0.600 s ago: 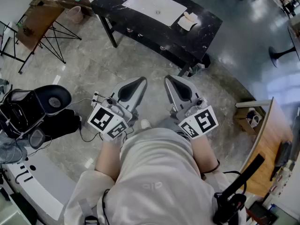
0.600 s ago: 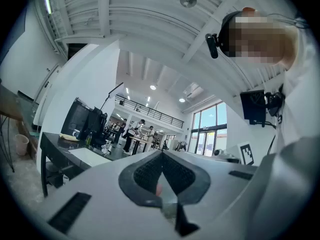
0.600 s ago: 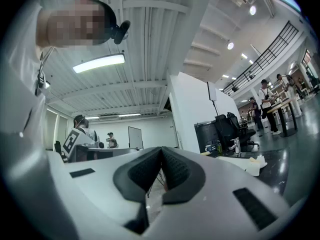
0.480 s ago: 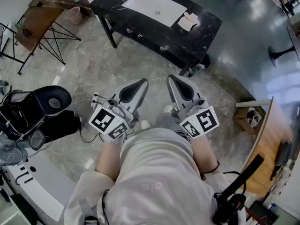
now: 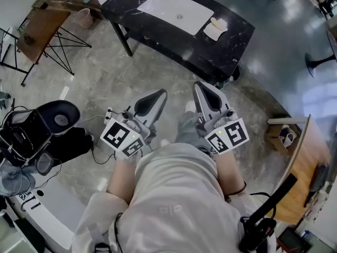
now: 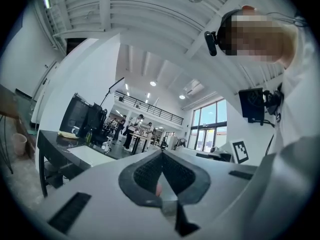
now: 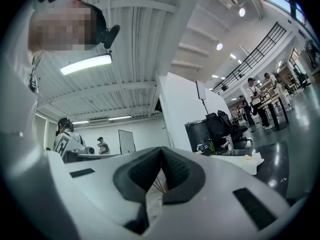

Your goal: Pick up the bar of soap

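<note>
Both claws sit low in the centre of the head view, side by side and apart, pointing up the frame toward the table (image 5: 234, 41).

Left claw (image 5: 159, 94) (image 6: 162, 153): we see its jaws pressed fully together, with nothing gripped between the pads (image 6: 147, 171).

Right claw (image 5: 199, 86) (image 7: 161, 149): we see its jaws likewise closed tip to tip, holding nothing.

Neither claw touches the table. Floor lies between them and its near edge.

The soap (image 5: 218, 22) is a pale bar in the upper centre of the frame. It lies on a white cloth (image 5: 210, 31) on the dark table, well apart from both claws.

Just left of the cloth, a white basin (image 5: 168, 7) is set into the tabletop, its drain at the middle.

A small bin (image 5: 82, 16) stands on the floor at upper left. We cannot make out its contents at this size.
</note>
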Action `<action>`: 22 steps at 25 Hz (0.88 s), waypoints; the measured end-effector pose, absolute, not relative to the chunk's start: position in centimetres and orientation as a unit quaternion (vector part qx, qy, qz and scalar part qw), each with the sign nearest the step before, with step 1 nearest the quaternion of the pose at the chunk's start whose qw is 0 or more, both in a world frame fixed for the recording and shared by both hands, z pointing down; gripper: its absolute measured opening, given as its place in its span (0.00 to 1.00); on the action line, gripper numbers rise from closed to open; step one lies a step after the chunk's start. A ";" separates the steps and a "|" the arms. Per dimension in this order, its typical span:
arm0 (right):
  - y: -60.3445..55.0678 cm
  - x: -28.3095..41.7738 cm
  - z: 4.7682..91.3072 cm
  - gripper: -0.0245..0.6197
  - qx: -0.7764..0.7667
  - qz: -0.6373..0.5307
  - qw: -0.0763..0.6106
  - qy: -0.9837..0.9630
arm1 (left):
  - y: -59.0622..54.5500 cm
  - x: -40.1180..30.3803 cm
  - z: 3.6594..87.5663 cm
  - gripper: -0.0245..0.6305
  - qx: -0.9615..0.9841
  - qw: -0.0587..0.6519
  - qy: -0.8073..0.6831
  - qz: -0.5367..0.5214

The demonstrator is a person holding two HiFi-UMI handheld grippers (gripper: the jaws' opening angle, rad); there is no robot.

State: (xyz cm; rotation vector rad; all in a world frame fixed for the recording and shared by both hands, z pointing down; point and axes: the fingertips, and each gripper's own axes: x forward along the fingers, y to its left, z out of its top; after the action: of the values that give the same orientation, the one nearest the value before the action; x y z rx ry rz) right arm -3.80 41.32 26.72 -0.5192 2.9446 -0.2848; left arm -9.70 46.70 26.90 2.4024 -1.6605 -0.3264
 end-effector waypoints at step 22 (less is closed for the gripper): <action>12.2 -7.9 27.3 0.06 -0.179 -0.115 0.063 0.975 | 19.2 -16.2 28.6 0.04 0.787 0.124 -0.598 -0.091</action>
State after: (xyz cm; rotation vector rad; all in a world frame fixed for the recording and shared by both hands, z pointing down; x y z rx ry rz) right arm -7.93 12.24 27.30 -0.5398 2.9463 -0.3467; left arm -16.16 19.21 28.58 2.2931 -1.7431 -0.2663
